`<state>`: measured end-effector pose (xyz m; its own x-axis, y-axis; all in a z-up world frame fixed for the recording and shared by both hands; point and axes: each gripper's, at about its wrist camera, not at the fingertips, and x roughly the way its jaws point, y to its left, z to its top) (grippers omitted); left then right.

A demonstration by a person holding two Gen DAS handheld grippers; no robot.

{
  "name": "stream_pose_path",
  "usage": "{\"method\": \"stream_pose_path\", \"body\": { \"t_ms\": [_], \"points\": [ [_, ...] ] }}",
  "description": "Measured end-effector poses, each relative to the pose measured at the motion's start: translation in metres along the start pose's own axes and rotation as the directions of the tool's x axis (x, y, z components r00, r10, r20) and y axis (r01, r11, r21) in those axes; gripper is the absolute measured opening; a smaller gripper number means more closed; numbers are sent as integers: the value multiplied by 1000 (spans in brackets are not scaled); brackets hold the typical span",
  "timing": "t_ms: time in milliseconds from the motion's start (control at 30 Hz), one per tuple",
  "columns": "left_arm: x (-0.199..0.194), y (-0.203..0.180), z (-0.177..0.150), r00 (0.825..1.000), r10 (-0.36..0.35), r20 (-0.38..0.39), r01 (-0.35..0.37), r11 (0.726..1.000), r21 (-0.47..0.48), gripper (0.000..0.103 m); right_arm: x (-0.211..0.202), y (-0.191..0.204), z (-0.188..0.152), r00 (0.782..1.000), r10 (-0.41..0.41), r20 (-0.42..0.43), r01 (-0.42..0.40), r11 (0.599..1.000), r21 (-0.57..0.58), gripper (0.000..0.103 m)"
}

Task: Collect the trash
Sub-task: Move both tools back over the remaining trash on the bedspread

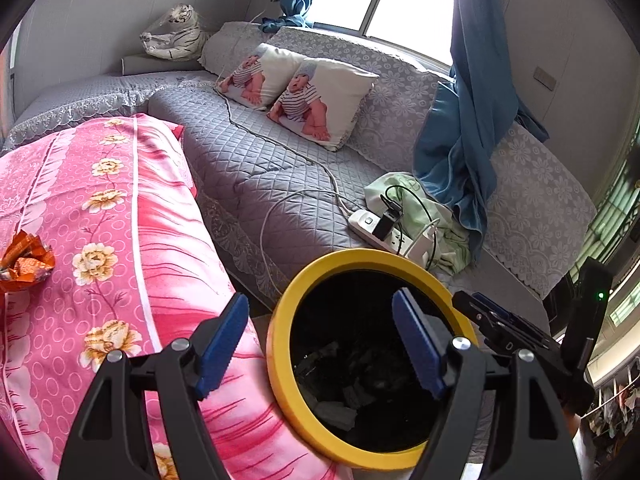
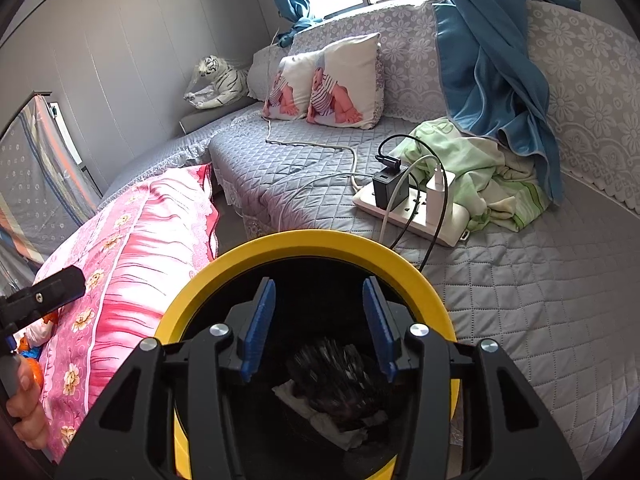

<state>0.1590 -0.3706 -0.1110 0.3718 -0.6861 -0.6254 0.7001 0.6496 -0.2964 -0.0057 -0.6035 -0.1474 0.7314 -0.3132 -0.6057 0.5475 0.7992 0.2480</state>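
A black trash bin with a yellow rim [image 1: 280, 340] stands between the pink bed and the grey sofa; it also shows in the right wrist view [image 2: 304, 242]. Dark and white trash [image 2: 336, 392] lies inside, one dark piece blurred. My right gripper [image 2: 320, 328] is open and empty right over the bin's mouth; it also shows in the left wrist view [image 1: 500, 320]. My left gripper [image 1: 320, 344] is open and empty at the bin's left rim. A crumpled orange wrapper [image 1: 26, 262] lies on the pink floral bedding [image 1: 120, 240], far left.
A grey quilted sofa [image 1: 248, 152] holds two baby-print pillows [image 1: 304, 96], a white power strip with chargers and cables [image 2: 412, 204], a green cloth [image 2: 480, 168] and a hanging blue curtain [image 1: 472, 120]. A toy tiger [image 1: 176, 32] sits in the corner.
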Motion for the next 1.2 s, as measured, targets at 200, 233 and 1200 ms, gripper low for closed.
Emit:
{"method": "stream_pose_path", "body": {
  "t_ms": [200, 233, 1200],
  "points": [
    [-42, 18, 4, 997, 43, 71, -43, 999, -10, 71, -9, 13, 4, 1000, 11, 16, -10, 999, -33, 44],
    [-50, 23, 5, 995, 54, 83, -53, 999, -12, 71, -10, 16, 5, 1000, 19, 16, -18, 999, -37, 44],
    [-292, 235, -111, 813, 541, 216, -476, 831, -289, 94, -6, 284, -16, 902, 424, -78, -417, 812, -408, 69]
  ]
}}
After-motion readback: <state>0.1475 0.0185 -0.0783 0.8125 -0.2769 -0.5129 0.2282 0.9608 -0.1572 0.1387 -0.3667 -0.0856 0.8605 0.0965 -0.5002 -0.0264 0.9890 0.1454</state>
